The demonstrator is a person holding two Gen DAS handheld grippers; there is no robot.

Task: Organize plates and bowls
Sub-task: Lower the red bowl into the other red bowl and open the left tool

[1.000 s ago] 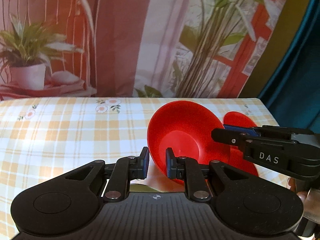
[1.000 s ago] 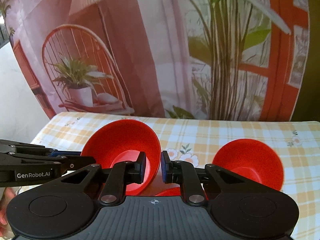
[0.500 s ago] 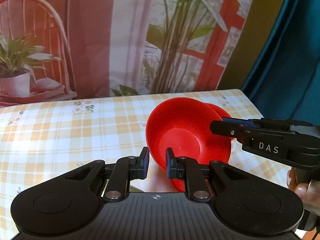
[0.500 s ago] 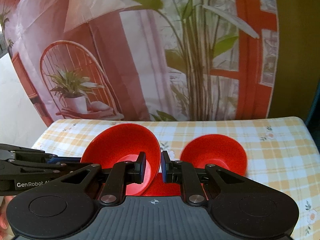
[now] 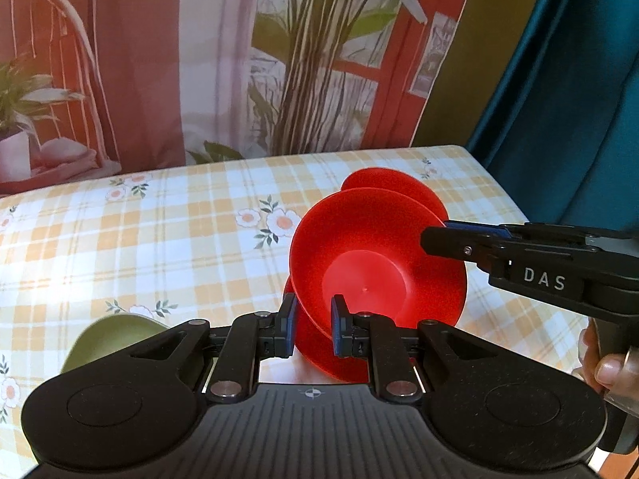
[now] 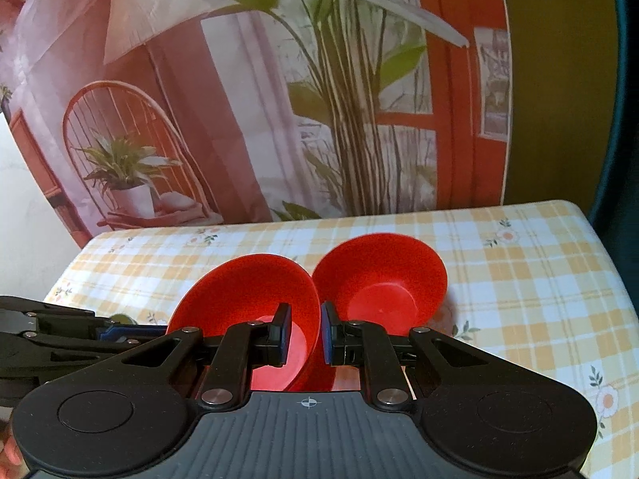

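Both grippers pinch one red bowl (image 5: 371, 263) by its rim and hold it tilted above the checked tablecloth. My left gripper (image 5: 313, 329) is shut on the bowl's near edge. My right gripper (image 6: 303, 335) is shut on the same red bowl (image 6: 243, 291) at its right edge, and shows in the left wrist view (image 5: 439, 233) on the bowl's far right rim. A second red bowl (image 6: 383, 275) rests on the table just behind and right; its top edge peeks out in the left wrist view (image 5: 383, 179). Something red lies under the held bowl, mostly hidden.
A green dish (image 5: 108, 339) lies on the table at the near left, partly hidden by my left gripper. The tablecloth (image 5: 159, 239) runs far to the left. A printed backdrop hangs behind; the table's right edge borders a teal curtain (image 5: 567, 99).
The held red bowl has moved right and toward the second red bowl, which now sits right behind it. The green dish has come into view at the left.
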